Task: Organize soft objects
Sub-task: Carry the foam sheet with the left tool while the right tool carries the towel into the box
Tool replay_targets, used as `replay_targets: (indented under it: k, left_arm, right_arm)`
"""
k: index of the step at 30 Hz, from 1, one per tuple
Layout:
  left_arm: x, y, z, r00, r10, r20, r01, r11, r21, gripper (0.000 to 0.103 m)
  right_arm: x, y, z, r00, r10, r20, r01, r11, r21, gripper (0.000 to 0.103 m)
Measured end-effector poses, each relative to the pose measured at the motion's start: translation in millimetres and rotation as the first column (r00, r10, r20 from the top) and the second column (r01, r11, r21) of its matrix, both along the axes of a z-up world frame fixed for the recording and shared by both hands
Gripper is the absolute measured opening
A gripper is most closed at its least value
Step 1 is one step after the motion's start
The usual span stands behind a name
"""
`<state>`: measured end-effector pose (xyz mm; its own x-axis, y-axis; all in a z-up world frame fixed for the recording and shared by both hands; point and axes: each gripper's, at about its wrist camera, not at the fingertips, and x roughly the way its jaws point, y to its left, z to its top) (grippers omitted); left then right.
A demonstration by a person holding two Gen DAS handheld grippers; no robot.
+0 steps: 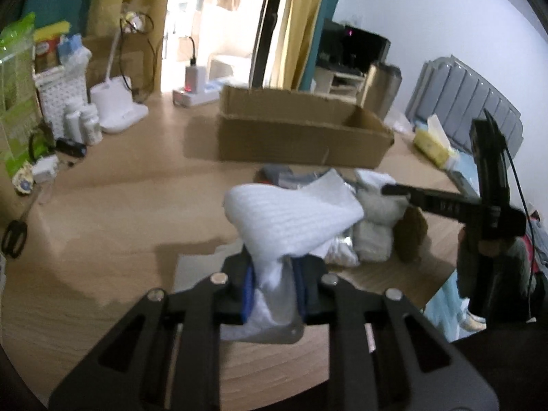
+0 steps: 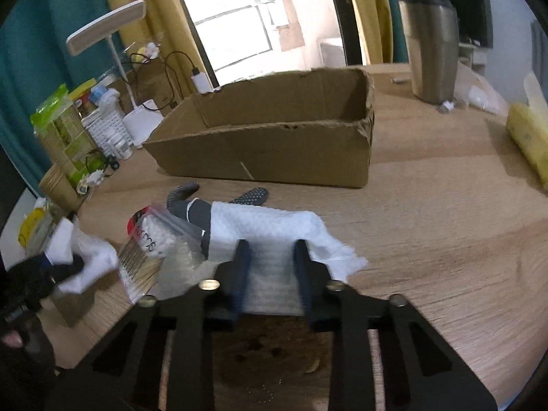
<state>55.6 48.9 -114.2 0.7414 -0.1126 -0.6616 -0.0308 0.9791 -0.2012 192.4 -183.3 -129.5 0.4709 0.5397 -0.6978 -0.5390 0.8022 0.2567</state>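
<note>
Left gripper (image 1: 272, 286) has its blue pads pinched tight on a white cloth (image 1: 291, 219), lifted clear of the table (image 1: 102, 212) so it can swing toward the box (image 1: 301, 137) just behind the pile, which looks like the drop spot. The box, as far as its inside shows, holds nothing yet. Right gripper (image 2: 272, 274) hangs low with its fingers apart, straddling a white pad (image 2: 274, 233) in the heap, gripping nothing, likely lining up the next pick. Beside that pad lie dark socks (image 2: 195, 209) and a bag of cotton swabs (image 2: 147, 250). The table is pale wood, cluttered along its far-left edge: lamp (image 2: 106, 24), bottles, chargers. A steel tumbler (image 2: 431, 48) stands right of the box; curtains and a bright doorway sit beyond.
</note>
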Motion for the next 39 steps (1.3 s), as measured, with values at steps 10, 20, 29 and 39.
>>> replay_targets:
  k: [10, 20, 29, 39]
  left_arm:
    - [2.8, 8.6, 30.4, 0.995, 0.026, 0.093, -0.028, 0.999, 0.017, 0.020]
    - [19.1, 11.4, 62.9, 0.983, 0.012, 0.182, -0.019, 0.999, 0.036, 0.020]
    - [35.2, 12.2, 78.4, 0.971, 0.008, 0.239, -0.019, 0.999, 0.043, 0.020]
    - [62.3, 8.3, 88.1, 0.961, -0.011, 0.276, 0.004, 1.000, 0.028, 0.020]
  right_arm:
    - [-7.4, -12.6, 29.2, 0.996, 0.000, 0.090, -0.004, 0.999, 0.045, 0.012]
    - [-5.9, -22.6, 66.1, 0.985, -0.030, 0.172, 0.015, 0.996, 0.084, 0.012]
    - [-2.6, -21.4, 84.6, 0.975, -0.030, 0.219, 0.011, 0.996, 0.088, 0.013]
    - [4.7, -14.5, 100.7, 0.963, -0.032, 0.267, 0.010, 0.997, 0.081, 0.013]
